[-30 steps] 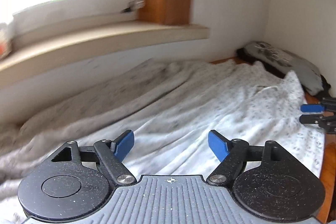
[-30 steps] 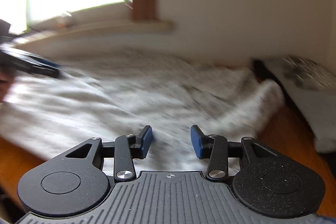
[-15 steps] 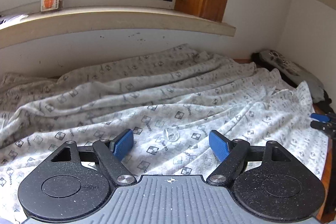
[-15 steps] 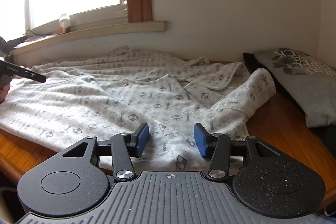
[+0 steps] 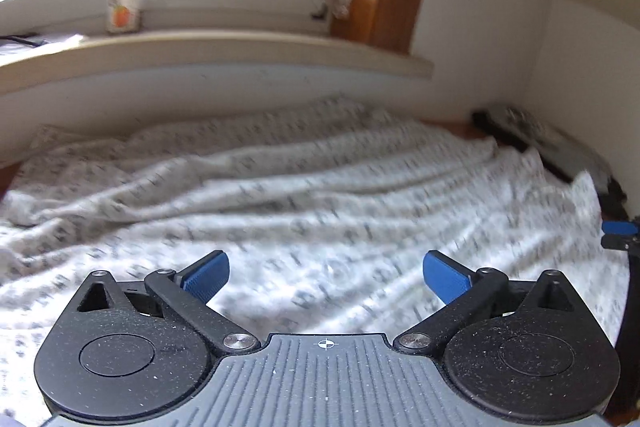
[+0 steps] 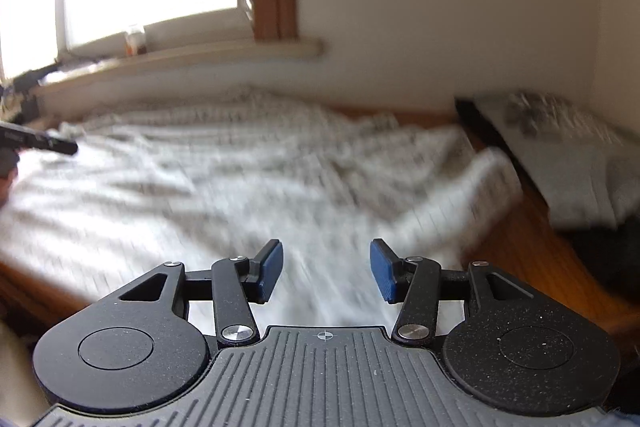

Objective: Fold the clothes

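Patterned garment is spread, creased, across wooden table below windowsill; both views are blurred. Left gripper is held above garment's near part, jaws opening, spread wide w/ nothing btwn them. Right gripper is held over garment's near right part, jaws partly apart, nothing pinched. Folded grey clothes are seen at far right, beside garment's edge. A small bottle is seen on the sill, far left.
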A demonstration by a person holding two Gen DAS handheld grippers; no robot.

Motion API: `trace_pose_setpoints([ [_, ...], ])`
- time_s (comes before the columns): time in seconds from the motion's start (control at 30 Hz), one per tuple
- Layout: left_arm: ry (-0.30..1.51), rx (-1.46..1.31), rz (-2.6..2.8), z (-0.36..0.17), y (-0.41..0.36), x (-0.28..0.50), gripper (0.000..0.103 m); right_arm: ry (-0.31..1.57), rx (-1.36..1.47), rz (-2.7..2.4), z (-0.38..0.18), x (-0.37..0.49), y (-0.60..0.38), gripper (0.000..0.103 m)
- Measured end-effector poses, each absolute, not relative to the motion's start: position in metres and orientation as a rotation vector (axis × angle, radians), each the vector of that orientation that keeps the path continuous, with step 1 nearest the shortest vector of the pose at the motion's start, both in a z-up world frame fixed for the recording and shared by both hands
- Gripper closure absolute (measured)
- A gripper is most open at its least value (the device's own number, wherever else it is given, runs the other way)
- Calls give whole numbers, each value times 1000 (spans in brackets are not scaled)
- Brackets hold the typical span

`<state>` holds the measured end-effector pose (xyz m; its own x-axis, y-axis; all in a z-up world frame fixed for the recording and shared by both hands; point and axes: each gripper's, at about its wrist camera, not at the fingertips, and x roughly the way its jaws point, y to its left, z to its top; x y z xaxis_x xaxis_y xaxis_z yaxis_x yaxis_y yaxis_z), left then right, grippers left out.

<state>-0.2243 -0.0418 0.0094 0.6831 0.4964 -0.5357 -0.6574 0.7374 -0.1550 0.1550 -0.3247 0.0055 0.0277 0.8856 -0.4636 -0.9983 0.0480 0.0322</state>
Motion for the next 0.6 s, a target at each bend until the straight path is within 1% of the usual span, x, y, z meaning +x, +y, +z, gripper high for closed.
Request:
trace_pose_setpoints([
  [0.03, 478, -345, 675, 13, -40, -229, 0, 394, -336, 1519, 13, 147, -319, 53],
  [0.17, 454, -314, 759, 33, -29, -256, 0, 307, -352, 1623, 40, 106, -286, 42],
  [0.3, 399, -350, 841, 60, -9, -299, 0, 266, -369, 1747, 59, 56, -246, 42],
  [0.4, 351, -388, 875, 79, 5, -333, 0, 271, -392, 1794, 58, 19, -217, 40],
  [0.47, 337, -381, 897, 88, 13, -350, 0, 307, -406, 1821, 51, 0, -195, 39],
  [0.6, 343, -352, 954, 90, 33, -373, 0, 396, -431, 1853, 33, -23, -166, 37],
])
